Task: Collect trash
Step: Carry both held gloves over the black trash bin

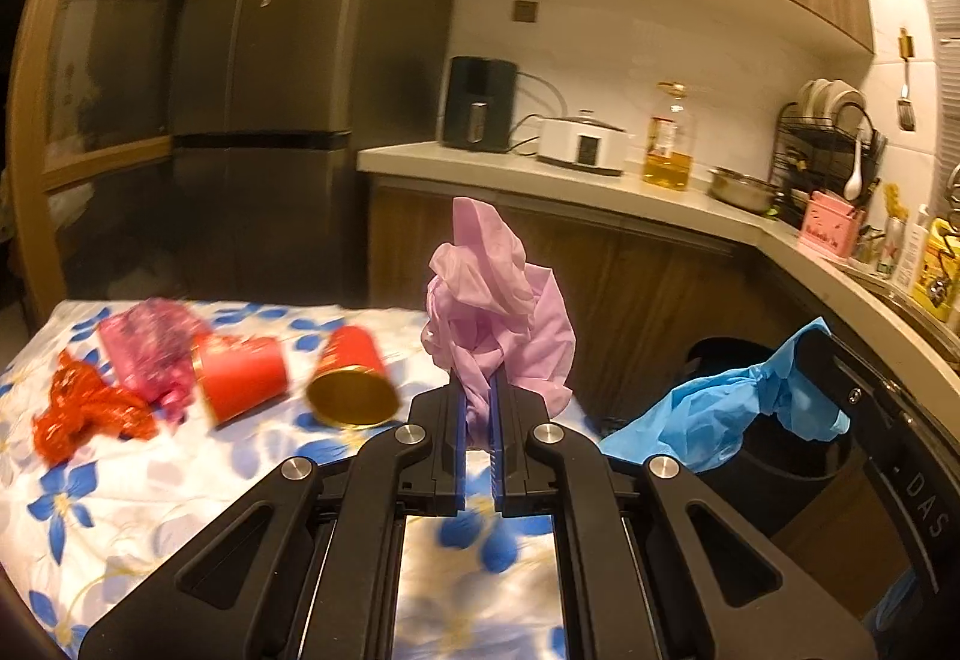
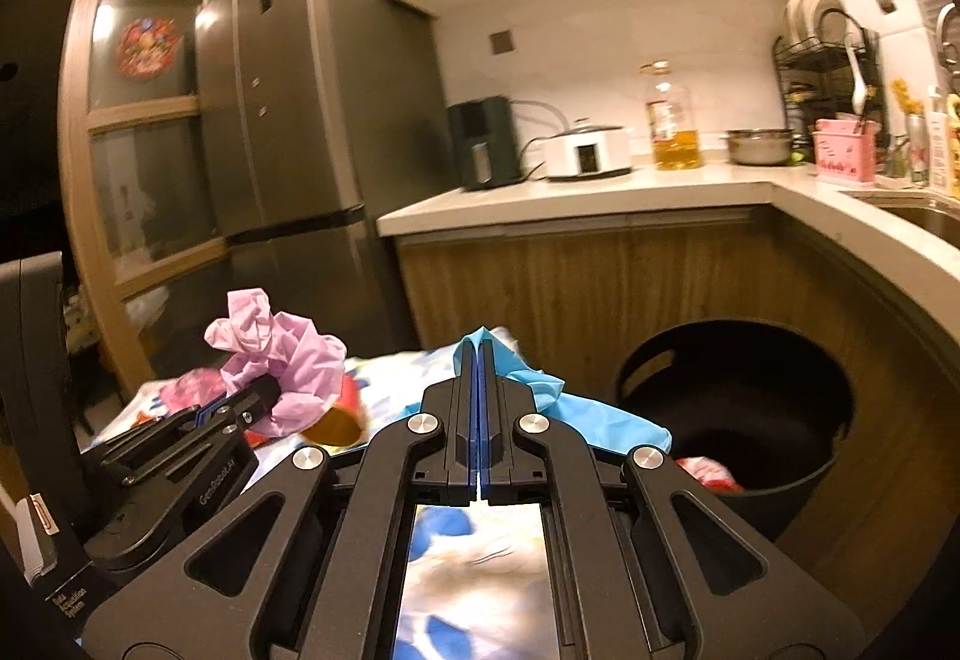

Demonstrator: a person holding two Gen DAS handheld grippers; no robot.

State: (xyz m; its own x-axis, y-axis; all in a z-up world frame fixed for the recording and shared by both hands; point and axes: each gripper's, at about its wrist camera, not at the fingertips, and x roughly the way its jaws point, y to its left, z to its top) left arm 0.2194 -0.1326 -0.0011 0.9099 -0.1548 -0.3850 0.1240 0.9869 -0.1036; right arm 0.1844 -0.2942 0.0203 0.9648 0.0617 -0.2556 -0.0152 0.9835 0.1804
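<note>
My left gripper (image 1: pixel 478 390) is shut on a crumpled pink glove (image 1: pixel 498 312), which stands up above its fingers over the flowered table. My right gripper (image 2: pixel 478 360) is shut on a blue glove (image 2: pixel 591 414) that drapes down to its right, beside the black bin (image 2: pixel 780 474). The right wrist view also shows the left gripper (image 2: pixel 273 390) with the pink glove (image 2: pixel 288 360) at the left. In the left wrist view the blue glove (image 1: pixel 708 408) hangs from the right gripper's finger over the bin (image 1: pixel 792 456). Two red cups (image 1: pixel 240 372) (image 1: pixel 354 378) lie tipped on the table.
A red wrapper (image 1: pixel 84 408) and a pink wrapper (image 1: pixel 150 354) lie on the flowered tablecloth (image 1: pixel 120 510). Red trash (image 2: pixel 708 471) sits in the bin. A counter (image 2: pixel 600 192) with appliances, an oil bottle and a dish rack runs behind. A tall fridge (image 2: pixel 300 120) stands at the left.
</note>
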